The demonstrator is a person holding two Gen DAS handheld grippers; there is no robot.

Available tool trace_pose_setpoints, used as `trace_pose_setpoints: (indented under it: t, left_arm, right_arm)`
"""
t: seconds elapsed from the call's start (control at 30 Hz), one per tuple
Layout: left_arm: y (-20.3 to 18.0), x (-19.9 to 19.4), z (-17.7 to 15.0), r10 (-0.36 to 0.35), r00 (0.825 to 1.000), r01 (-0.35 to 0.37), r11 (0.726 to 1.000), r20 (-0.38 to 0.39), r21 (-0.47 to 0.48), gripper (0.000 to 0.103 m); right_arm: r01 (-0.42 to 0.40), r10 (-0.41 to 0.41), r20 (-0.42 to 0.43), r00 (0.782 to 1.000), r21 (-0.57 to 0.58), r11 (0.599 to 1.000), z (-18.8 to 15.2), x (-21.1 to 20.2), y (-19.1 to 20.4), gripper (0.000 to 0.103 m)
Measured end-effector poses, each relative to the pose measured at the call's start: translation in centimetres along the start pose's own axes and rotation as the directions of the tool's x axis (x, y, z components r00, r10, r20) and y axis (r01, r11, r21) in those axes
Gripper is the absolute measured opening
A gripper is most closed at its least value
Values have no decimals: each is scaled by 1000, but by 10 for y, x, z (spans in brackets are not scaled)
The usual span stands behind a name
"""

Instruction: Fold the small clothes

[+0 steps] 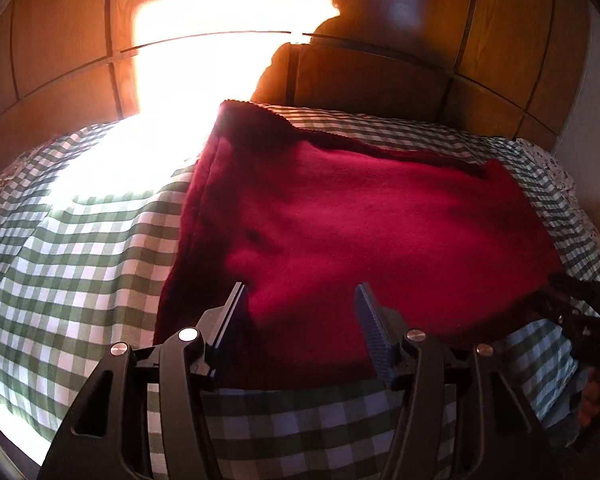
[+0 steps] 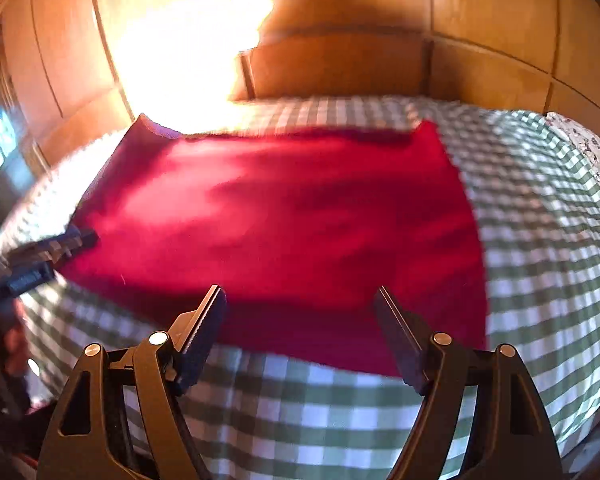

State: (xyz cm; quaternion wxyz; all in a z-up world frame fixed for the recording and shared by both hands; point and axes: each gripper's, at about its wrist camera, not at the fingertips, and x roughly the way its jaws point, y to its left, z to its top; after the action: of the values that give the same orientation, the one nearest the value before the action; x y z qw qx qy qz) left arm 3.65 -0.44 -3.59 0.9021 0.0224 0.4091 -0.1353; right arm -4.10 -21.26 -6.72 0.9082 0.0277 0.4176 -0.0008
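My left gripper (image 1: 300, 296) and right gripper (image 2: 300, 300) hang spread, empty, over the red fleece garment (image 1: 360, 232) lying flat; folding looks barely begun.

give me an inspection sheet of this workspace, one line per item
surface: bed with green and white checked cover; strong sun glare washes out its far left part.
job's things: red fleece garment lies spread on the cover, its far edge rumpled in the left wrist view.
clutter: a floral patterned cloth at the bed's far right corner; nothing else seen.
grippers: left tool open, over the garment's near edge, holding nothing; right tool open, over the same near edge, holding nothing. The right wrist view is motion-blurred.
cables: nothing seen.
surroundings: wooden headboard and wooden wall panels behind the bed.
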Motion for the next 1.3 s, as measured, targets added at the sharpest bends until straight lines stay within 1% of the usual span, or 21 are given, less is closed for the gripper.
trace_pose_setpoints:
  t: [0.07, 0.1, 0.13, 0.17, 0.23, 0.27, 0.33, 0.37, 0.43, 0.47, 0.57, 0.6, 0.63, 0.77, 0.83, 0.87, 0.93, 1.0, 1.07, 1.2, 1.3]
  left_arm:
    - [2, 14, -5, 81, 995, -80, 997, -49, 23, 60]
    - [7, 19, -6, 83, 994, -83, 997, -69, 8, 60]
    - [12, 20, -6, 67, 996, -68, 998, -66, -15, 60]
    - [14, 18, -5, 67, 996, -68, 997, -58, -23, 60]
    - [15, 16, -2, 93, 995, -93, 996, -42, -8, 60]
    - [14, 13, -1, 94, 995, -94, 996, -36, -10, 58]
    - [12, 5, -1, 65, 998, -65, 998, -11, -11, 59]
    - [9, 1, -1, 62, 998, -62, 998, 1, 0, 60]
    - [4, -2, -4, 68, 998, -68, 998, 9, 14, 61]
    - [2, -2, -7, 61, 998, -61, 998, 3, 13, 61]
    - [2, 1, -11, 60, 998, -60, 998, -13, -3, 61]
    - [2, 0, -11, 57, 998, -57, 998, -16, -3, 61]
    - [0, -2, -13, 62, 998, -62, 998, -15, -3, 61]
    - [2, -3, -14, 68, 998, -68, 998, -17, -6, 62]
    - [3, -2, -14, 66, 998, -66, 998, -19, -8, 62]
    - [3, -1, -14, 67, 997, -67, 998, -22, -8, 62]
    - [4, 1, -14, 67, 997, -67, 998, -27, -10, 62]
    - [6, 2, -13, 67, 997, -67, 998, -28, -12, 62]
    - [6, 4, -13, 68, 997, -69, 998, -29, -10, 62]
    - [10, 6, -11, 69, 997, -70, 997, -32, -15, 63]
    - [11, 8, -10, 73, 997, -73, 997, -33, -14, 63]
  right_arm:
    - [50, -52, -61, 997, -34, 998, -12, 21, 3, 76]
    - [51, -53, -35, 998, -37, 998, -17, 24, 3, 78]
    - [50, -51, -16, 999, -30, 998, -18, 24, 3, 78]
    - [54, -54, -15, 998, -27, 998, -18, 23, 4, 78]
    - [58, -59, -16, 998, -42, 997, -17, 23, 5, 78]
    - [56, -57, -18, 998, -43, 998, -18, 23, 5, 78]
    - [49, -50, -29, 998, -35, 998, -15, 19, 5, 79]
    - [40, -41, -30, 999, -26, 999, -13, 12, 7, 79]
    - [24, -24, 0, 1000, -8, 1000, -9, -1, 3, 79]
    - [33, -33, 16, 999, -3, 999, -8, -5, -1, 81]
    - [89, -87, -38, 995, 28, 996, -14, 4, -20, 82]
    - [91, -88, -57, 994, 52, 994, -18, 8, -28, 82]
    - [70, -65, -63, 996, 83, 994, -21, 10, -35, 82]
    - [69, -64, -58, 996, 84, 994, -14, 1, -33, 82]
    - [54, -51, -39, 998, 97, 994, -5, -6, -33, 79]
    - [44, -42, -23, 999, 101, 994, 1, -9, -32, 74]
    - [30, -30, -3, 1000, 100, 995, 14, -12, -31, 69]
    - [23, -25, 16, 1000, 86, 996, 25, -11, -28, 61]
    - [15, -17, 29, 999, 69, 998, 39, -7, -26, 56]
    - [8, -9, 45, 999, 23, 1000, 65, 6, -16, 50]
    - [10, -10, 44, 999, -12, 1000, 81, 20, -9, 48]
